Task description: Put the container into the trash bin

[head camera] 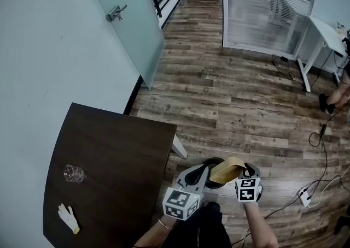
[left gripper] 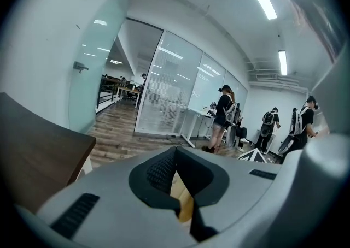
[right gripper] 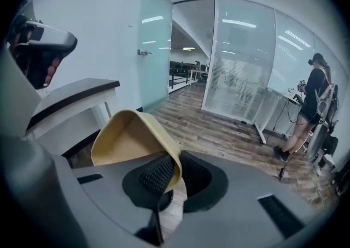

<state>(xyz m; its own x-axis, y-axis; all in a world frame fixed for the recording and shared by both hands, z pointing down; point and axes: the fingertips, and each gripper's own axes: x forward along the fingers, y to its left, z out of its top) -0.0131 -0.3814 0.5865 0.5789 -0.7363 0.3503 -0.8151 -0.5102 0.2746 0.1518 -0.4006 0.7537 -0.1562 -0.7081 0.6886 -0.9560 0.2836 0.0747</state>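
Two grippers hold the tan container (right gripper: pixel 131 140): the right gripper (right gripper: pixel 174 178) is clamped on its rim, and the left gripper (left gripper: pixel 178 189) is pinched on a tan sliver. The container hangs over the dark trash bin (head camera: pixel 213 160) at six o'clock in the head view, with the table (head camera: pixel 109 154) at eight.

Right gripper (right gripper: pixel 176 179) pinching tan container (right gripper: pixel 128 140) rim, wood floor (right gripper: pixel 219 127) beyond

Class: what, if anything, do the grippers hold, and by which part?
The right gripper pinches the tan paper container by the edge of its rim. Whether the left gripper also grips it cannot be told.
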